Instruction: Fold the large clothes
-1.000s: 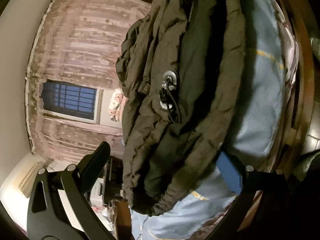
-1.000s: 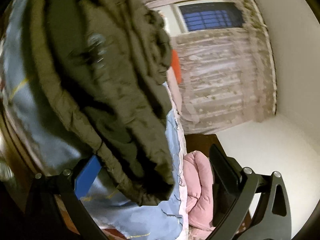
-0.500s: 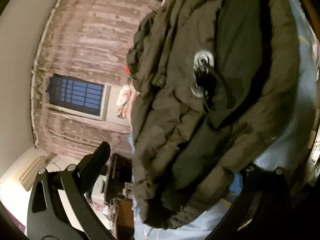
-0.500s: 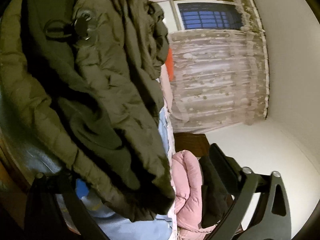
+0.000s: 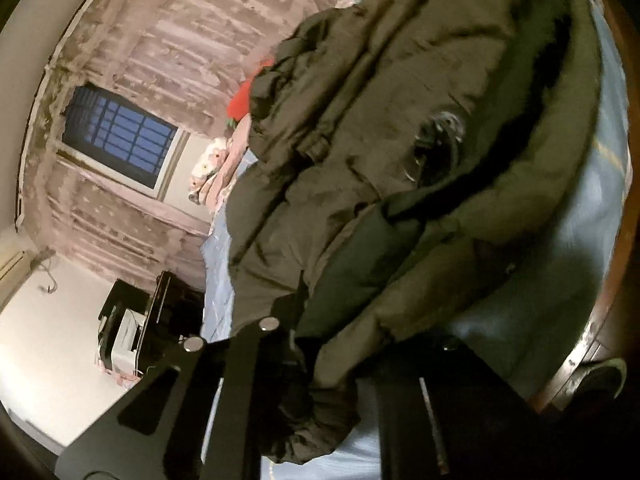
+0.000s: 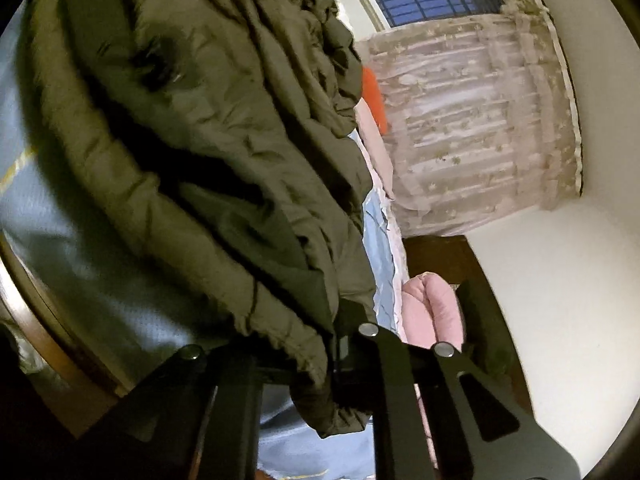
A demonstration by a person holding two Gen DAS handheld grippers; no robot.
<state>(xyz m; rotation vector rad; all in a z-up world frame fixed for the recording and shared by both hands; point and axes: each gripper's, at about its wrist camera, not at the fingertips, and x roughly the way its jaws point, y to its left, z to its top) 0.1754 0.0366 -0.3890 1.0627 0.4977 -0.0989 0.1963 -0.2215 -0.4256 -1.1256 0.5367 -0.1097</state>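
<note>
The olive padded jacket [image 5: 400, 160] lies spread over the pale blue bedsheet [image 5: 580, 240] on the bed, its elastic hem nearest you. Your left gripper [image 5: 320, 376] has its jaws pressed together on one part of that hem, and your right gripper [image 6: 336, 364] pinches the hem further along, the gathered edge bunched between its jaws.

You appear to be at the start of a fold, so lift both ends evenly and keep the hem taut between your hands; slack in the middle would probably let the padding sag and crease. Carry the edge up and over toward the collar end, near the pink pillows [image 6: 432, 304], not sideways. The fabric looks slippery and bulky, so hold the pinch firm until the hem lies flat. Watch the metal toggle [image 5: 436, 140] and its cord so they do not end up bunched inside the fold.
</note>
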